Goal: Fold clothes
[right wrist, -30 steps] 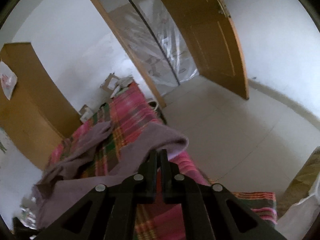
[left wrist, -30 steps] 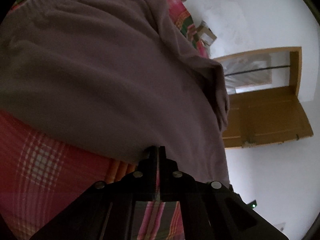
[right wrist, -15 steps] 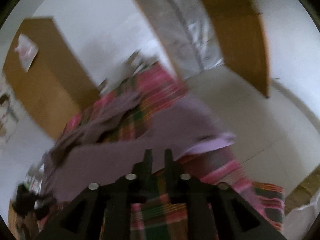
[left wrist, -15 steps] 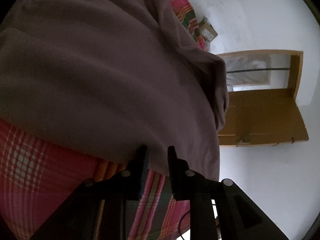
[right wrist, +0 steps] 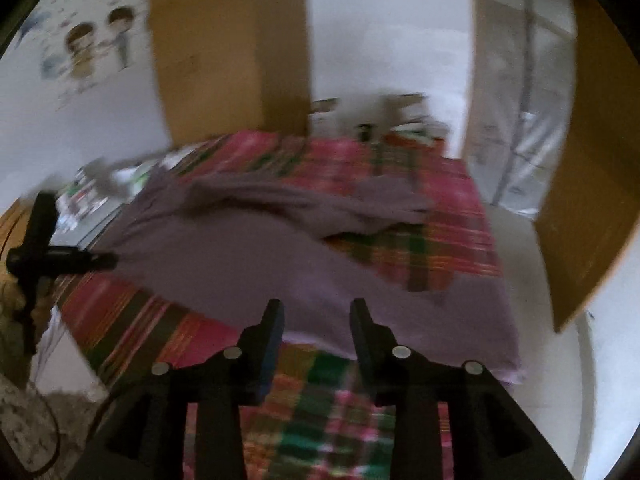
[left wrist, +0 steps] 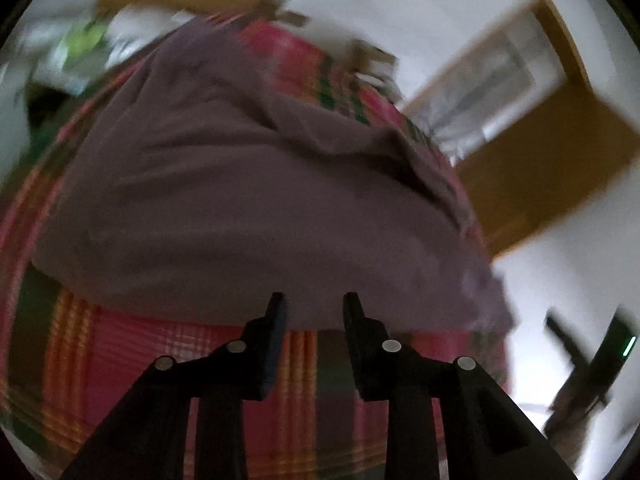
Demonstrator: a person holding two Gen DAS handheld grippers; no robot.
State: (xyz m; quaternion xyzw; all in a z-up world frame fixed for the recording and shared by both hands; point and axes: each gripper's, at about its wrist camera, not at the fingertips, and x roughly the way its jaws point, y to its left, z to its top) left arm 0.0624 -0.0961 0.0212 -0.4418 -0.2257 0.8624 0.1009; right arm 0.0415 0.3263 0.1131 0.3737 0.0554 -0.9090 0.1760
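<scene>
Left gripper (left wrist: 314, 306): jaws parted, empty, at the garment's near hem.
Right gripper (right wrist: 318, 312): jaws likewise apart, holding nothing.
Mauve garment (right wrist: 256, 264): spread on the plaid bedspread (right wrist: 400, 240), far part rumpled.
Handling: likely soft, light, limp; pinch hem corners.
Around the garment: wooden door (right wrist: 588, 200) and wardrobe (right wrist: 228, 60) beyond; nothing blocks the hem.

No readable text, label, brand, number or sign shows in either blurred wrist view.
</scene>
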